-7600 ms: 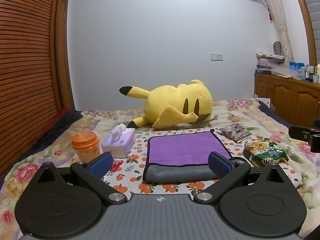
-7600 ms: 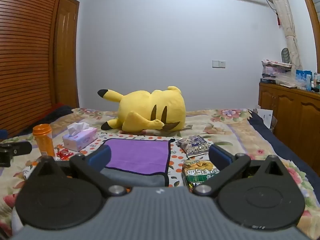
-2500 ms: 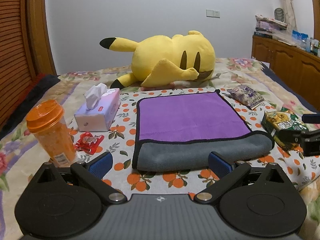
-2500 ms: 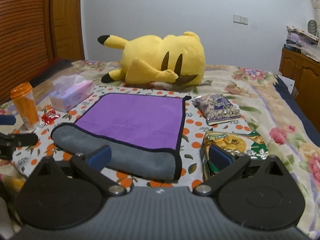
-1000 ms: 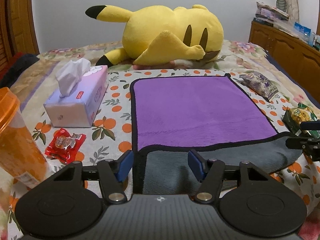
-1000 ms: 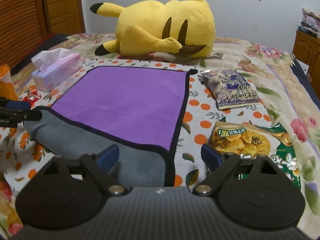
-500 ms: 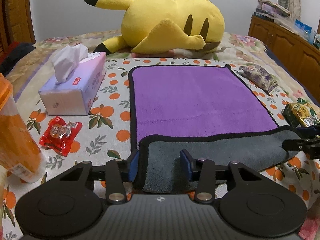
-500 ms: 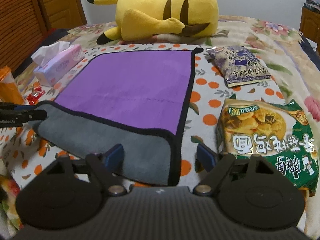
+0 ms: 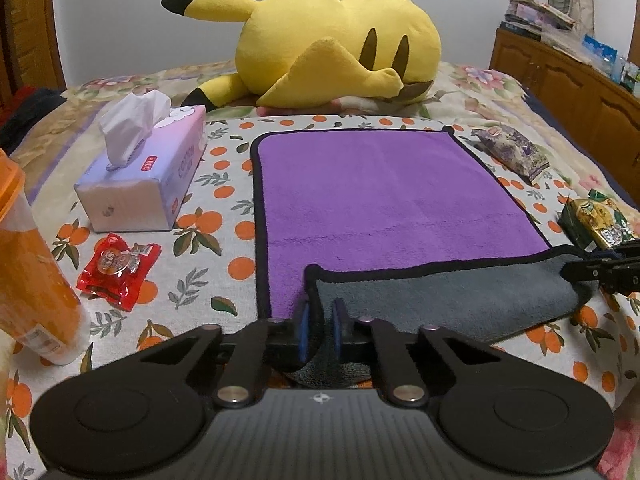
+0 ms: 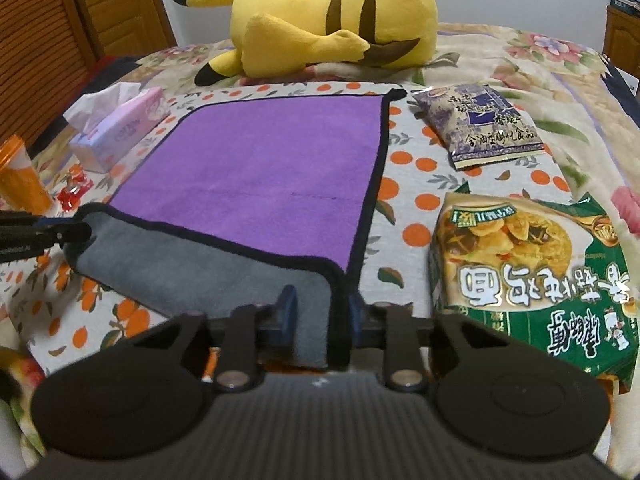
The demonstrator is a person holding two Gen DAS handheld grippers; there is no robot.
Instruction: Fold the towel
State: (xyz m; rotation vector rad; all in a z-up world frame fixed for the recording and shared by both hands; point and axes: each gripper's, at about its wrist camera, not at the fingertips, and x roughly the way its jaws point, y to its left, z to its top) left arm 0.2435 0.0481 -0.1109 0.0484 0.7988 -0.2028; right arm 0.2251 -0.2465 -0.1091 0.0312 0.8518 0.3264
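bed (image 9: 500, 92): floral cover with an orange-print cloth on top; everything sits on it, same layout as in the earlier frames.
towel (image 9: 380, 200): purple side up, flat in the middle of the cloth, near edge turned over to show a grey band; both near corners now pinched. Far edge lies just short of the yellow plush (image 9: 332, 48).
what changed: half a second ago both tongs straddled the near corners with a clear gap; now both have come together on the cloth (the grasp is made, so the fold can start).
left tongs (image 9: 320, 330): blue pads clamped on the towel's near-left corner, grey fabric bunched between them and raised a little.
right tongs (image 10: 318, 322): closed on the near-right corner, black hem and grey flap between the pads (gap is wider than on the left but cloth fills it).
vs the earliest frame: cameras were high and far back with wall and door in view; now they sit low at the towel's near edge.
next, as a guess: lift both corners and carry them toward the far edge; keep level, or the fold goes skewed.
clutter: tissue box (image 9: 144, 176), orange cup (image 9: 28, 272) and red candy packet (image 9: 118, 266) on the left; noodle pack (image 10: 528, 276) and purple snack bag (image 10: 480, 124) on the right, none touching the towel.
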